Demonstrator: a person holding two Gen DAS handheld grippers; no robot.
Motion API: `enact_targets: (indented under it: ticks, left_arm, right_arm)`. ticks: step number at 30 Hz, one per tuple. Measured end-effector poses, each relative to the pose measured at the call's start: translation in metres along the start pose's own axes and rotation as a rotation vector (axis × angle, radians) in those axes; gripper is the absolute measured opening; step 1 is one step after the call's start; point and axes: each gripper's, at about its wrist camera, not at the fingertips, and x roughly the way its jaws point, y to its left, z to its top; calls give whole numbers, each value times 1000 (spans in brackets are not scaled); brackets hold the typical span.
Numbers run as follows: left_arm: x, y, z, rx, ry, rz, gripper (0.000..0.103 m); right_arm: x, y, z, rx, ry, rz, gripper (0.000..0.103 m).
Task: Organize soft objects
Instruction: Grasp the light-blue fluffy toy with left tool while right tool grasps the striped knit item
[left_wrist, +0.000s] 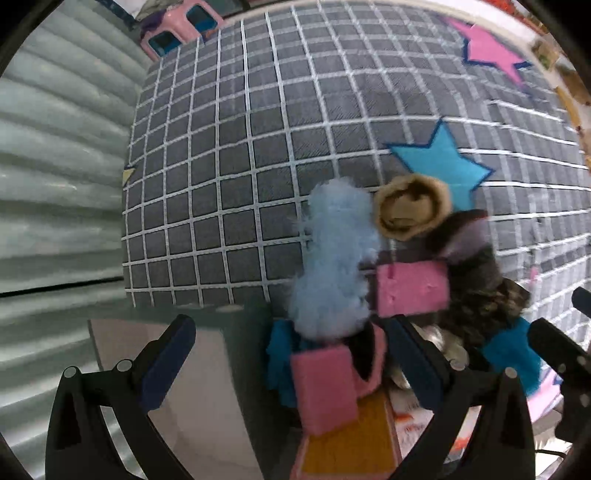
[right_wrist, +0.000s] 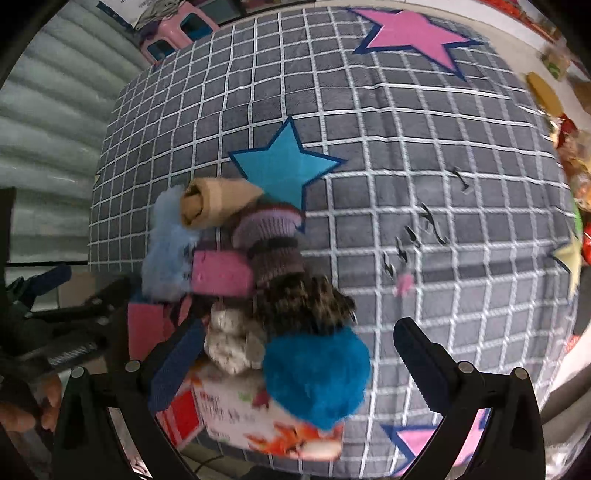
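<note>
Right wrist view: soft pile (right_wrist: 258, 280) heaped over box (right_wrist: 258, 417).
Right tool (right_wrist: 295, 354): jaws apart, empty.
Left tool (left_wrist: 291, 354): same.
Tip: pinch teal pompom (right_wrist: 317, 373) centrally.

Both wrist views look steeply down, close over the soft pile (left_wrist: 369, 266) on the checked rug (left_wrist: 229, 155). They share it: at 3 o'clock in the left view, 9 o'clock in the right.
</note>
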Motion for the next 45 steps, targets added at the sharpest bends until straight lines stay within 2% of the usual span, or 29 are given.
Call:
enact_targets:
  ticks: [7,12,18,19,20,21,22,24,26,28,31,37,42,45]
  left_arm:
    - [40,-8,28,8,85,16,103]
    - [63,-14,35,14,146,28,103]
    - [83,-10,44,7,183,33,96]
    - [85,-10,45,9,189,33,95]
    - [89,-9,47,10,191,30,91]
    - [92,-10,48,14,196,24,89]
    - [93,-13,48,21,207,20,82]
    - [102,-11,47,22,215,13,72]
    - [108,-12,45,13,227,-8,49]
    - [108,-10,43,-14,219,-63,29]
    - [105,-3,41,-32,189,-62,24]
    - [68,12,38,-107,81,-74,24]
    - [31,12,31,-106,0,-78,24]
    - [6,5,31,-91,-17,-96,24]
  right_arm:
    - [38,0,34,11,53,35,103]
    - [62,3,51,19,86,45,103]
    - [86,6,62,41,138,93,102]
    - [89,8,63,67,175,81,98]
    - [92,9,65,62,183,90,88]
    - [95,10,66,60,195,103,81]
    - [100,12,66,63,213,125,79]
    - [107,16,67,67,247,152,61]
    - [110,17,65,72,264,162,52]
    - [110,16,66,86,271,157,45]
    - [102,9,67,102,256,188,41]
    - [74,1,71,112,200,210,41]
    - [49,-5,73,95,162,203,41]
    - [34,-3,71,60,137,192,41]
